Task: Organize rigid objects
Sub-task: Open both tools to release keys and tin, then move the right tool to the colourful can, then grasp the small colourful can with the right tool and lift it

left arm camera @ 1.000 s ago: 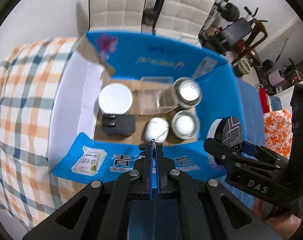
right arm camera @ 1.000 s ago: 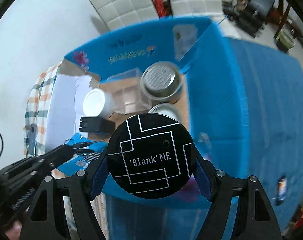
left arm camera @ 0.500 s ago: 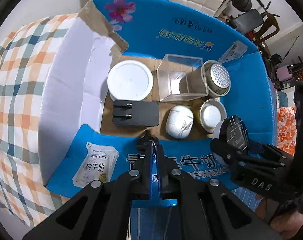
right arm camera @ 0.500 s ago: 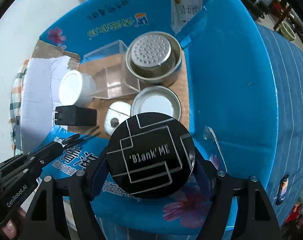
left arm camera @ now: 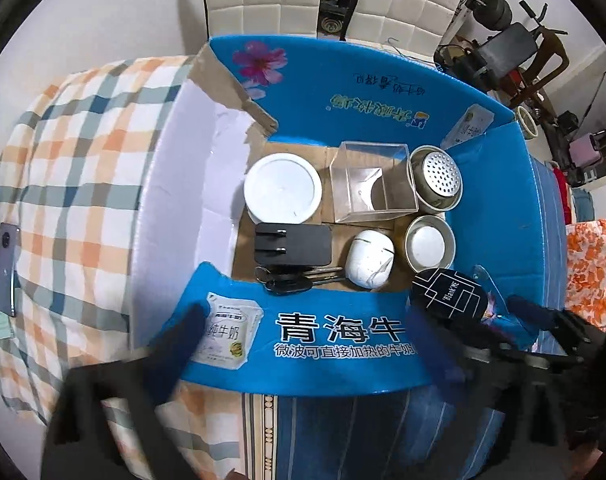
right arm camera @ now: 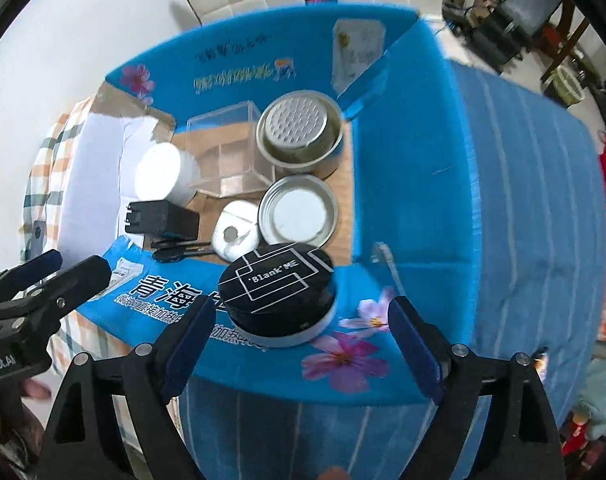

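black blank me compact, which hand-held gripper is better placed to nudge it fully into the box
Right. The right hand-held gripper is open straddling the black compact at the box's near flap; the left hand-held gripper sits off to the side.

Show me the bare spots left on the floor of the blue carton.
Little bare cardboard remains: a strip along the far wall behind the round white lid and the clear plastic box, and a patch at the near right corner, under the falling black round compact, beside the shallow metal tin. The centre is packed.
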`<state>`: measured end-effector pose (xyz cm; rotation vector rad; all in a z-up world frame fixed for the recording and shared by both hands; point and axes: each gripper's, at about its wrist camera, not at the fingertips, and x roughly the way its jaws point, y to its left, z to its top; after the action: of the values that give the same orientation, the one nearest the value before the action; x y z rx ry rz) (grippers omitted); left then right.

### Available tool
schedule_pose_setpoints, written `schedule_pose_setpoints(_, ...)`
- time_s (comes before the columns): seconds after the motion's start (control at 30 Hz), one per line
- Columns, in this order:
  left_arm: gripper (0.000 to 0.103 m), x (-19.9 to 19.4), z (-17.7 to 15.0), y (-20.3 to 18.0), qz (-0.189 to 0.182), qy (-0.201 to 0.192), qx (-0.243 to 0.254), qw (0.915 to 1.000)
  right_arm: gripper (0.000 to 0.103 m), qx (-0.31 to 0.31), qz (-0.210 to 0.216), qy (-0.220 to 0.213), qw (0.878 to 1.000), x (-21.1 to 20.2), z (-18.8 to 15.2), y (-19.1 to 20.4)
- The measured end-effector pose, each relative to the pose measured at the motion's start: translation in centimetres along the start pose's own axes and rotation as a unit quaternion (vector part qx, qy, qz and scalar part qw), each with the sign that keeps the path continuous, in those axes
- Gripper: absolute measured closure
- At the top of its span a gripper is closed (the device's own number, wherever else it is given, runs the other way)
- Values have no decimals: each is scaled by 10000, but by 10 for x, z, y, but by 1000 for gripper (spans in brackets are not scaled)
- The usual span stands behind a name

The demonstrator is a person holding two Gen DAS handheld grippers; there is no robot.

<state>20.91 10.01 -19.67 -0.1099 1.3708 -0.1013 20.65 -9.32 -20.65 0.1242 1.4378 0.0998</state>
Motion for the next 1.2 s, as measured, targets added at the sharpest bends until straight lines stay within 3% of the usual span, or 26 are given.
schedule_pose_setpoints(0.2,0,-16,-2,-10,212,-189,48,9996,12,114,-123,-243,9996,-34,-3,-2)
schedule_pose_setpoints(0.4,0,-55,-9,-23,446,-623,175,9969,12,-9,-172,-564,9983,-80,-10,2)
schedule_pose_setpoints(0.67,0,-101,-15,-39,418,-1043,307,9932,12,86,-11,-979,9952,-137,-27,-12)
schedule_pose_setpoints(0.73,0,-105,-17,-45,343,-1056,344,9932,12,300,-31,-1005,9945,-144,-36,-33)
schedule_pose_setpoints(0.87,0,-104,-21,-60,217,-1076,399,9932,12,765,-498,-1025,9905,-143,-57,-86)
schedule_pose_setpoints(1.1,0,-65,-22,-105,25,-948,439,9945,12,2007,-1159,-510,9714,-100,-95,-209)
schedule_pose_setpoints(1.17,0,-49,-21,-122,8,-873,519,9948,12,2278,-1340,-259,9641,-71,-108,-247)
schedule_pose_setpoints(1.2,0,-39,-21,-134,29,-807,584,9950,12,2278,-1340,-259,9641,-71,-108,-247)
